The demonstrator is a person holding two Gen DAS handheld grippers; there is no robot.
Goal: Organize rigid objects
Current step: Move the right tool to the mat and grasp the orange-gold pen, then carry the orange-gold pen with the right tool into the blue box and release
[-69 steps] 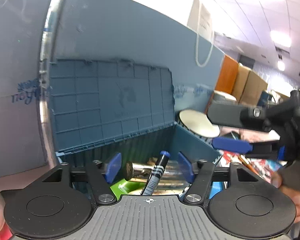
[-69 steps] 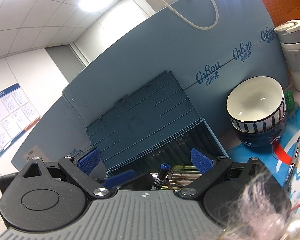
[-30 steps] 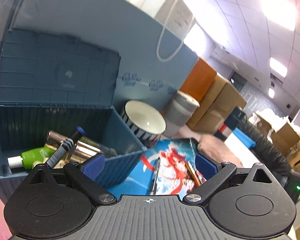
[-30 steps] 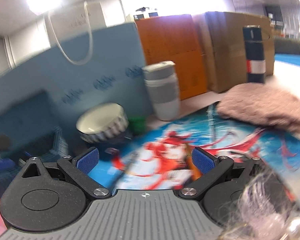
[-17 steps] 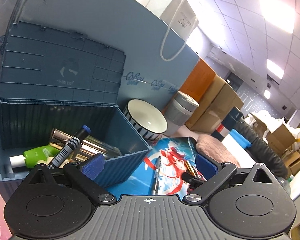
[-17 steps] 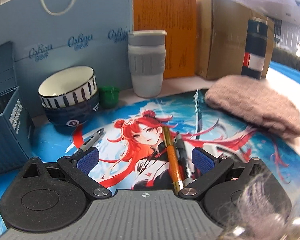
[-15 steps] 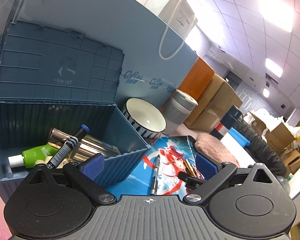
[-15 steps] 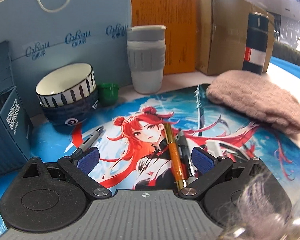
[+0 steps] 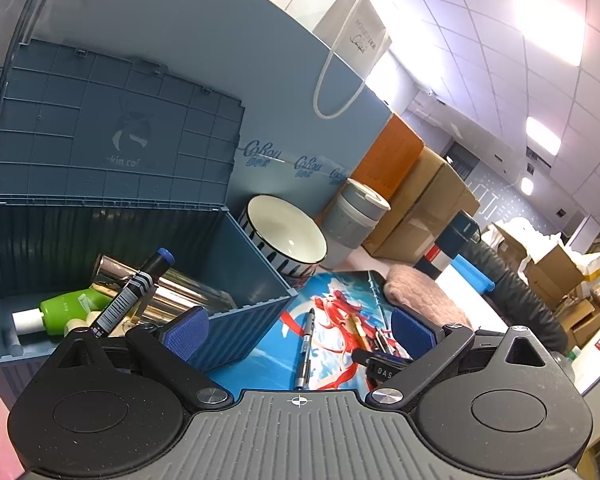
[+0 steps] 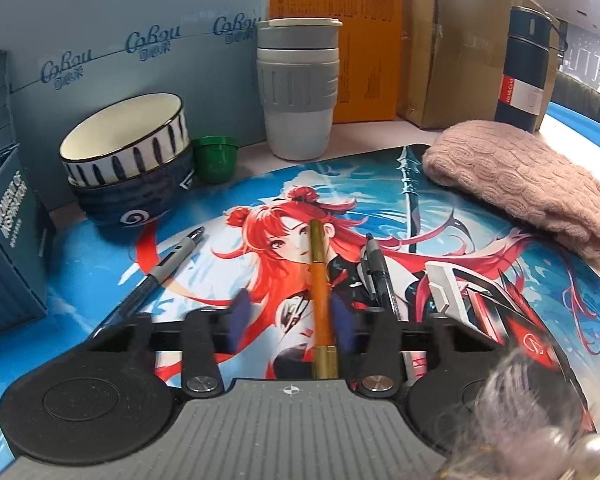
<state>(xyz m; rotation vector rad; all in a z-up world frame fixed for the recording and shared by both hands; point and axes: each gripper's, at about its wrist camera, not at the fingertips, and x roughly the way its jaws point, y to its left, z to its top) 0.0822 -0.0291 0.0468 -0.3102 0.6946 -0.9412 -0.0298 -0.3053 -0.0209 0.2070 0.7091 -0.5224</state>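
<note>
My right gripper [image 10: 290, 326] hangs low over the printed desk mat [image 10: 500, 248], its jaws narrowed around an orange-and-gold pen [image 10: 320, 280] that lies on the mat; the blurred pads stand a little apart from the pen. A black pen [image 10: 380, 276] lies just right of it, and a grey pen [image 10: 164, 268] lies to the left. My left gripper [image 9: 298, 330] is open and empty beside the open blue storage box [image 9: 256, 280], which holds a blue-capped marker [image 9: 136, 292], a green bottle [image 9: 66, 308] and a shiny metal item [image 9: 168, 296].
Stacked bowls [image 10: 128, 168], a small green cap [image 10: 214, 158] and a grey tumbler [image 10: 298, 88] stand at the mat's back edge. A pink knitted cloth [image 10: 520, 176] lies back right. Cardboard boxes [image 10: 452, 40] and a dark flask [image 10: 526, 64] stand behind.
My right gripper has dropped lower over the orange pen and its jaws have closed in from wide open to narrow. My left gripper has barely moved.
</note>
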